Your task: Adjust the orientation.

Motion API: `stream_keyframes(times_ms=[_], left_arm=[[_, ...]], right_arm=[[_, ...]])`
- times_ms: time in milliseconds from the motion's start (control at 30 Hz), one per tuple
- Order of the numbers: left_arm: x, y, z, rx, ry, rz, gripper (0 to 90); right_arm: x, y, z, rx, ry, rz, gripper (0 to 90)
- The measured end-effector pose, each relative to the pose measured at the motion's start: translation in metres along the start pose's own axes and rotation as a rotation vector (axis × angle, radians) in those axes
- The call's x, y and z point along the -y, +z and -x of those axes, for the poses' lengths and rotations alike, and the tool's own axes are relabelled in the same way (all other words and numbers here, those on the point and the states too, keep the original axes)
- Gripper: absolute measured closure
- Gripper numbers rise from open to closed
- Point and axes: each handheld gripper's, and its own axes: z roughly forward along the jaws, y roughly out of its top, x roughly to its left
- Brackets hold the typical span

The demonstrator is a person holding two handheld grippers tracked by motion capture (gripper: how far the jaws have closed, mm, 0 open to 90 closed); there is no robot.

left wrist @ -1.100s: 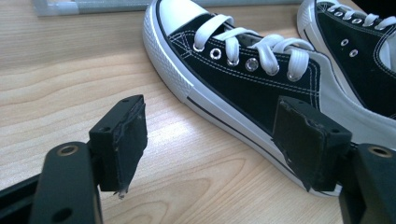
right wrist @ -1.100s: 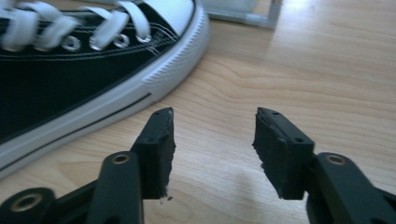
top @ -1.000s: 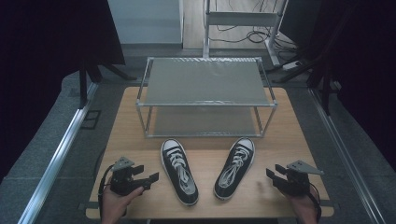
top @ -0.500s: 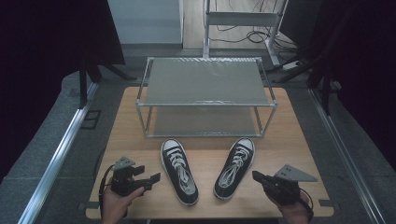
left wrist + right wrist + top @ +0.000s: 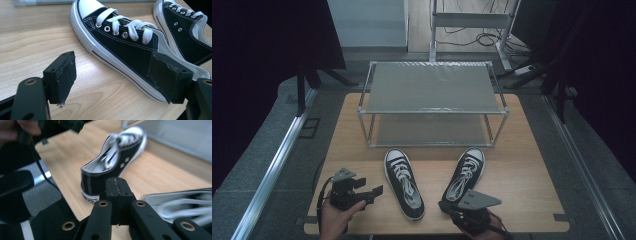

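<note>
Two black low-top sneakers with white laces and toe caps lie on the wooden table. The left shoe [image 5: 402, 182] [image 5: 125, 45] [image 5: 112, 165] points away from me. The right shoe [image 5: 466, 174] [image 5: 185, 27] leans toward it; it is blurred in the right gripper view [image 5: 180, 205]. My left gripper [image 5: 374, 191] [image 5: 115, 75] is open, its jaws aimed at the left shoe's near side, with the shoe just beyond the pads. My right gripper [image 5: 445, 205] [image 5: 117, 185] is shut on nothing, low at the right shoe's heel and pointing left.
A metal two-shelf rack [image 5: 432, 90] stands at the back of the table [image 5: 522, 165], just behind the shoes' toes. The table's front edge runs right under both hands. The other hand and its gripper [image 5: 60, 125] show in the right gripper view's top left.
My right gripper has swung left from the table's right side to the heel of the right shoe. The left gripper has barely moved. The shoes have not moved.
</note>
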Motion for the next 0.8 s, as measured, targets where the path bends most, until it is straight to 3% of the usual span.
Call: stream_keyframes(times_ms=[67, 267, 667, 800], left_arm=[[0.000, 0.000, 0.000, 0.002, 0.002, -0.003, 22.6], [0.000, 0.004, 0.004, 0.011, 0.009, -0.014, 22.6], [0.001, 0.007, 0.004, 0.011, 0.010, -0.027, 22.7], [0.000, 0.006, 0.005, 0.010, 0.009, -0.025, 22.7]], right_arm=[[0.003, 0.017, -0.009, 0.020, -0.018, -0.043, 89.6], [0.012, 0.036, -0.016, 0.046, -0.017, -0.092, 89.7], [0.025, 0.061, -0.021, 0.078, -0.036, -0.128, 89.7], [0.025, 0.064, -0.023, 0.045, -0.041, -0.121, 89.7]])
